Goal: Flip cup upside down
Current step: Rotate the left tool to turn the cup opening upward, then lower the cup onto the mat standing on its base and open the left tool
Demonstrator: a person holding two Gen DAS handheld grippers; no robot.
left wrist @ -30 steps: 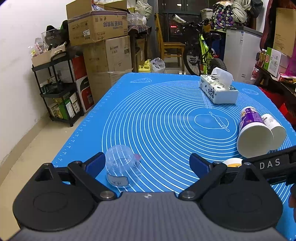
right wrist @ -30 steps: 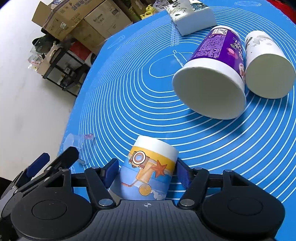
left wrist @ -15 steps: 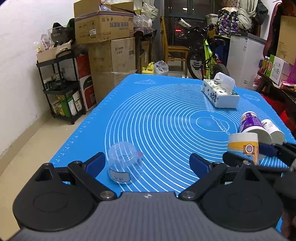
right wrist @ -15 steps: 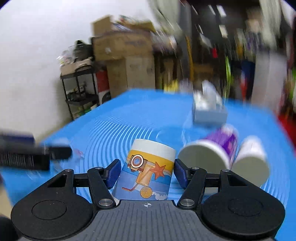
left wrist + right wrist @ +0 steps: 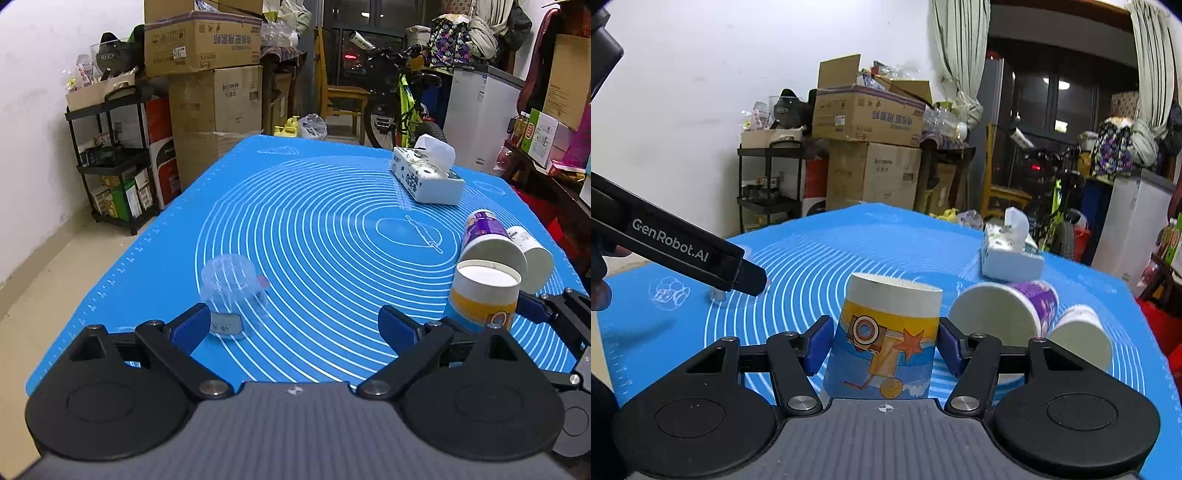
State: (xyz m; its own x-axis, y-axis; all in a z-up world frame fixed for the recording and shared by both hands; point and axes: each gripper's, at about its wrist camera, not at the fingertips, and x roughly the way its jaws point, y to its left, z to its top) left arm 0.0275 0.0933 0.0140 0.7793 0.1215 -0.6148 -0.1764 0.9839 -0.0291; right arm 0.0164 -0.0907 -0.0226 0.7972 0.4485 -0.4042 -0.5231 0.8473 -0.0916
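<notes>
R tongs [image 5: 882, 349] clamped on yellow-blue cartoon paper cup [image 5: 886, 332], base up beside the tipped purple cup [image 5: 1008, 314]; L tongs [image 5: 295, 325] apart, idle; flip looks nearly done, next: lower rim-down onto blue desk mat [image 5: 849, 240].

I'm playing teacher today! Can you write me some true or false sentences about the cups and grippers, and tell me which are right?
1. The right gripper holds the cartoon cup. True.
2. The purple cup stands upright. False: it lies on its side on the mat.
3. The left gripper is shut on the clear cup. False: its jaws are wide open, and the cup sits by the left finger.
4. A tissue box sits on the mat. True.
5. The white cup is stacked inside the purple cup. False: it lies beside it.
</notes>
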